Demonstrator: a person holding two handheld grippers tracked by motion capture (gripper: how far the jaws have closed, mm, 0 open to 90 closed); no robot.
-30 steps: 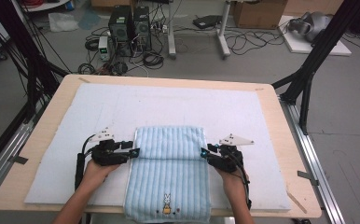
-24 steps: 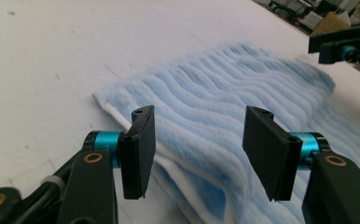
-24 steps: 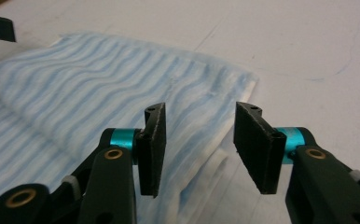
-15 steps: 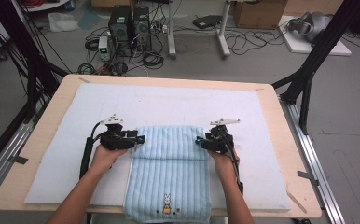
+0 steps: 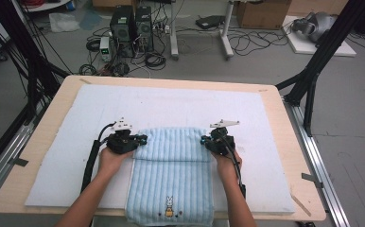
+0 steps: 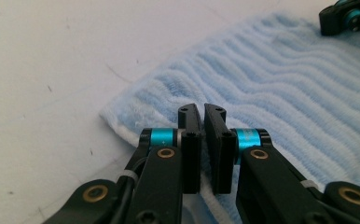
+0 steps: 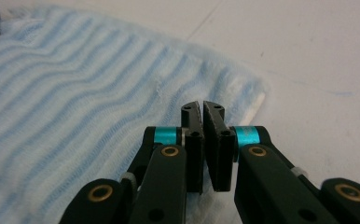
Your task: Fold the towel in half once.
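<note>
Both hand-held grippers sit at the far corners of the towel, and both have just been closing. Left hand-held gripper (image 5: 142, 140) is at the towel's far left corner; in the left gripper view its black jaws (image 6: 202, 140) stand almost together, a thin fold of the towel's edge between the pads, so it is clamped on the cloth. Right hand-held gripper (image 5: 204, 140) mirrors it at the far right corner, and in the right gripper view its jaws (image 7: 202, 140) are pressed nearly flat together over the towel's edge, pinching it too.

Now the scene, big to small. A pale wooden desk (image 5: 298, 156) with rounded corners carries a white padded mat (image 5: 180, 106), smooth and flat, spread over most of its top. On the mat's near half lies the light blue towel (image 5: 171, 175), a long rectangle of soft ribbed terry, its ridges running lengthwise, its near end hanging just over the desk's front edge. Close up the pile looks fluffy, in wavy rows, with a whiter hem at the edge. Near that hanging end sits a small embroidered rabbit (image 5: 169, 207), white with a touch of orange.
</note>
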